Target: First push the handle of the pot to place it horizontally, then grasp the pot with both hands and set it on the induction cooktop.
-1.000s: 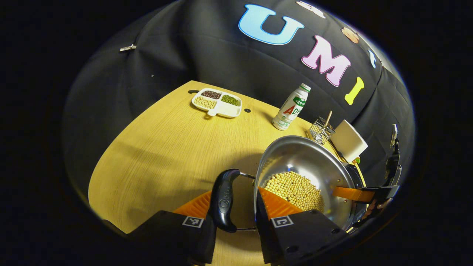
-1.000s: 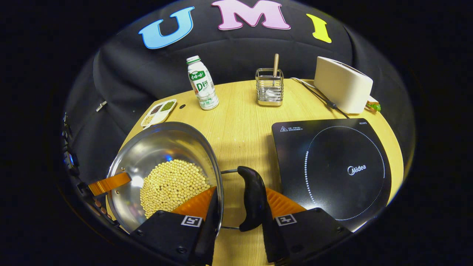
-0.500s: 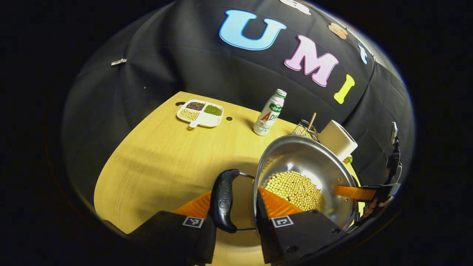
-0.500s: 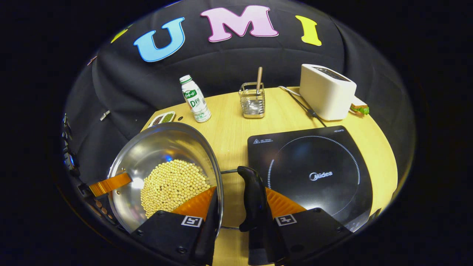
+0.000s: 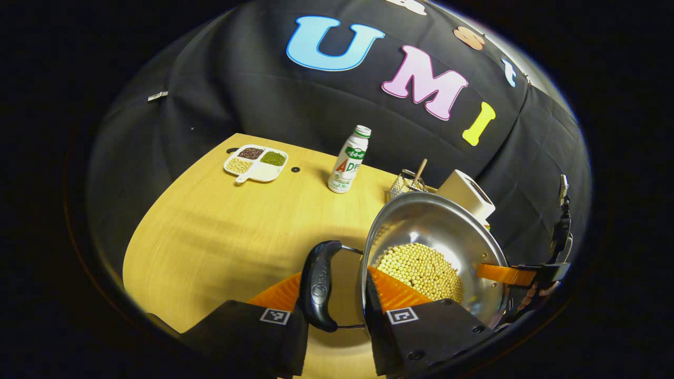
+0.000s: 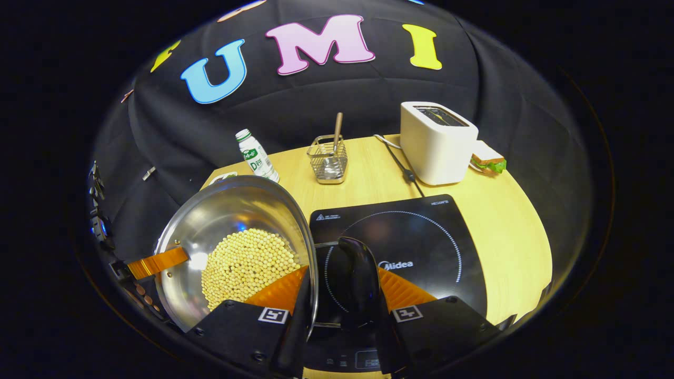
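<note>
A steel pot (image 5: pixel 437 226) with soybeans (image 5: pixel 421 268) in it hangs above the wooden table, held from both sides. My left gripper (image 5: pixel 334 289) is shut on the pot's black left handle (image 5: pixel 318 284), one finger outside the handle and one inside the rim. In the right gripper view, my right gripper (image 6: pixel 339 287) is shut the same way on the right handle (image 6: pixel 358 279), beside the pot (image 6: pixel 231 210). That handle hangs over the black induction cooktop (image 6: pixel 421 237). Each view shows the other gripper's finger across the pot's far rim.
A drink bottle (image 6: pixel 257 156), a wire utensil holder (image 6: pixel 327 158), a white toaster (image 6: pixel 437 142) with its cable (image 6: pixel 403 168) and a sandwich (image 6: pixel 487 160) stand behind the cooktop. A divided dish of beans (image 5: pixel 256 162) lies at the table's far left.
Both grippers have carried the pot to the right. The cooktop, earlier off to the right of the right handle, now lies under it. Both grips are unchanged.
</note>
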{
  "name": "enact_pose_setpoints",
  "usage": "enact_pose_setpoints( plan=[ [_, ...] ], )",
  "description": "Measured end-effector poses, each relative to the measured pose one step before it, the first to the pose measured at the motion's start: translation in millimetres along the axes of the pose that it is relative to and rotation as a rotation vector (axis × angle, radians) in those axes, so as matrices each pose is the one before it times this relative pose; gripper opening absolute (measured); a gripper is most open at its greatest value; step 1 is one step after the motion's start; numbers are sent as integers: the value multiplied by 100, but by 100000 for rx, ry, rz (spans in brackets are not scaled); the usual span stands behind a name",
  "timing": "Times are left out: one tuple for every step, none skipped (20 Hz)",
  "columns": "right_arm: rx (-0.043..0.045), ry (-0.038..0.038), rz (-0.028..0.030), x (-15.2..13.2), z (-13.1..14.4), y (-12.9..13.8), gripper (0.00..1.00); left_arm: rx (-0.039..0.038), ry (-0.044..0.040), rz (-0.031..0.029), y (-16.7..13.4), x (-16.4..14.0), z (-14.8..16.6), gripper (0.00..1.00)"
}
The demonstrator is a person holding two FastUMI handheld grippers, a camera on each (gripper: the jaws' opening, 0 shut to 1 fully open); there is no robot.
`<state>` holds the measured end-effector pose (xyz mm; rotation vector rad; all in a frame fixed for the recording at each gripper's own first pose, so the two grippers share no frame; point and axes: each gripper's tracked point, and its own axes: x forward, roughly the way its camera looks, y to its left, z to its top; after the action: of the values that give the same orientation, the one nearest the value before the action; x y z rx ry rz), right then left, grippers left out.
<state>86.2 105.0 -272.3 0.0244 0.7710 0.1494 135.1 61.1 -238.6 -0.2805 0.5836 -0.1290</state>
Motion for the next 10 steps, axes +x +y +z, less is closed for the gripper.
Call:
enact_pose_setpoints(
  plan=[
    [734,-31,-234,-152,205,-955,57,353,84,-148,-903,254,-31,52],
    [638,-228,-109,-143,215,-878,57,426,480,6,-847,387,-177,52],
    [307,7,-8,-40,169,-840,57,434,127,-41,-855,274,-20,52],
    [335,131,48,-29,172,-819,57,185,103,-38,-781,398,-85,52],
    [616,105,-133,47,211,-884,52,71,406,-45,-851,314,-34,52],
    [455,157,-189,19,189,-842,57,238,336,-74,-858,417,-230,52],
    [450,-37,-264,1,209,-863,56,459,275,-210,-824,451,-2,52],
    [356,-4,-206,-32,218,-885,57,499,143,-277,-916,458,-78,52],
    [521,229,-194,25,130,-916,56,465,354,-161,-807,411,-71,52],
    [456,332,-139,81,136,-746,56,462,331,-116,-729,398,-106,52]
  ],
)
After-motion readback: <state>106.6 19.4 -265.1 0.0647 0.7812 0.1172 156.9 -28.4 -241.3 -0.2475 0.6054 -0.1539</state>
